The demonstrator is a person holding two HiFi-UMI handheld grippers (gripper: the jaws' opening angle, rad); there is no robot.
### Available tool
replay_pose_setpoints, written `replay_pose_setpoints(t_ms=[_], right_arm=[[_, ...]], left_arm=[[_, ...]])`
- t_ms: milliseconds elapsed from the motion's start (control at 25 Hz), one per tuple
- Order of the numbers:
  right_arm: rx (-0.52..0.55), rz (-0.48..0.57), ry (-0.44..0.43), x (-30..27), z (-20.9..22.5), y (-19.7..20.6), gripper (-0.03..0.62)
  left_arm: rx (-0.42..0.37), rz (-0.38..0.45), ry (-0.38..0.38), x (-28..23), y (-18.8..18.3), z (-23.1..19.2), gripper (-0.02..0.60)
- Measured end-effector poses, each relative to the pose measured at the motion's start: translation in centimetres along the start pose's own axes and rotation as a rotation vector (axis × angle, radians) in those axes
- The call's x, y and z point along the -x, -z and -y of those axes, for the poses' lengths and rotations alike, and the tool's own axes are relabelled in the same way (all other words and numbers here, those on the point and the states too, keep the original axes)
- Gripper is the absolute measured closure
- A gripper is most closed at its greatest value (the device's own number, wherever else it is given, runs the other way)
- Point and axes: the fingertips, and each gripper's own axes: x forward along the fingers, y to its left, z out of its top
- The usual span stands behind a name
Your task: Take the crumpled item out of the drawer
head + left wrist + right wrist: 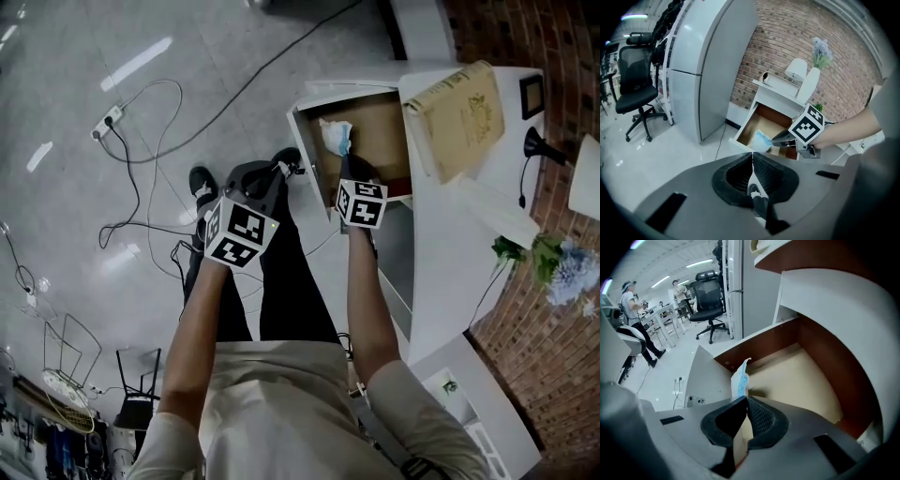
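Right gripper (pixel 746 398) jaws pinch the crumpled item (pixel 740 377), which sticks up just beyond them inside the drawer (pixel 801 376); left gripper (pixel 752 157) jaws meet, empty.

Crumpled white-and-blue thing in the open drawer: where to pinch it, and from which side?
Pinch the thin ridge of the crumpled item that stands up, coming down through the open top of the drawer. It sits close to the white front panel, so sideways room looks scant. The right tongs are shut on it just so.
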Motion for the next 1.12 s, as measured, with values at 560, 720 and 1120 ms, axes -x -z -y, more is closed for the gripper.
replay_pose_setpoints(t_ms=[560,720,1120], right_arm=[[-0.097,0.072,0.077,13.1,-2.9,-0.5,0.562],[-0.111,0.095,0.084,16.4,-5.1,-0.5,0.562],[-0.248,0.201,0.094,24.7,-7.7,-0.5,0.562]], left_arm=[[-0.073,-0.022,0.058,8.5,-0.8,2.6,0.565],[-0.098,0.001,0.083,10.6,-3.1,3.9,0.565],[-0.203,0.019,0.138,16.9,-7.8,8.4,0.565]])
